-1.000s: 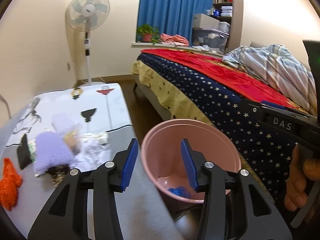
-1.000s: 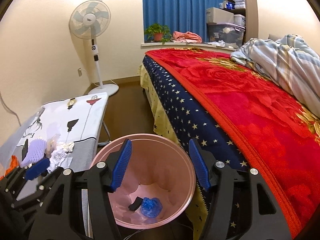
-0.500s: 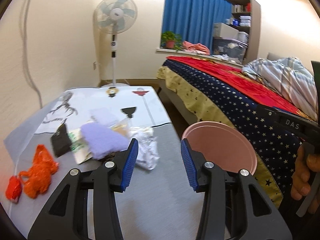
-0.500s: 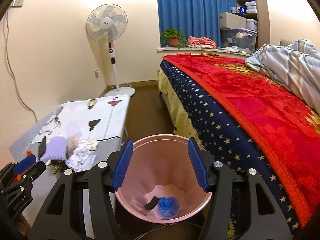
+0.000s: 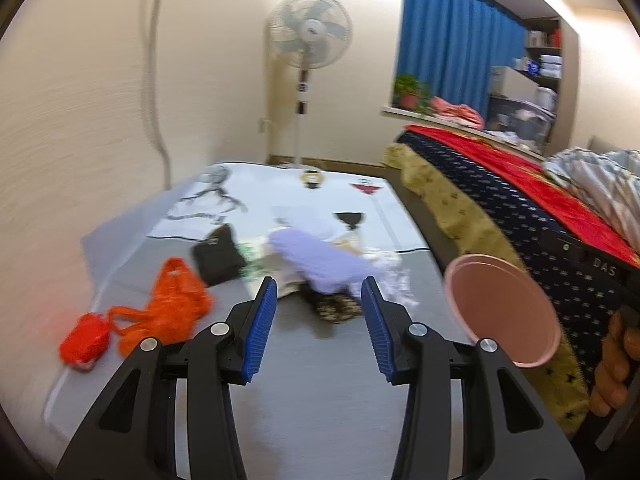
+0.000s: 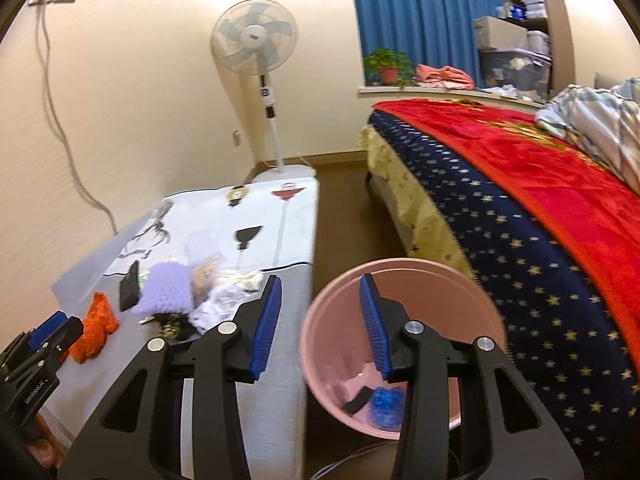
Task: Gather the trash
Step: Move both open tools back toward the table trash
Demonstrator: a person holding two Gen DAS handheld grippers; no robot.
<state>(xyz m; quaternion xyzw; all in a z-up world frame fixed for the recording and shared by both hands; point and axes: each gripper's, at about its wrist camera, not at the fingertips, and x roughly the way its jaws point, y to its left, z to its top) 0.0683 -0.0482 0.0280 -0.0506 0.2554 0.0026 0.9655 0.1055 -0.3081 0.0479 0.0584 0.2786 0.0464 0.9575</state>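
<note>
Left wrist view has us lined up on the litter pile: our left gripper hangs wide open and empty above the grey worktop, pointed at the dark scrap under the lilac knit piece. For a clean pick we'd come in low, straddle one piece only, and stay clear of the orange netting. Our right gripper, also open and empty, hovers level over the gap between worktop edge and pink bin, which sits on the floor beside the bed with a blue wad inside.
</note>
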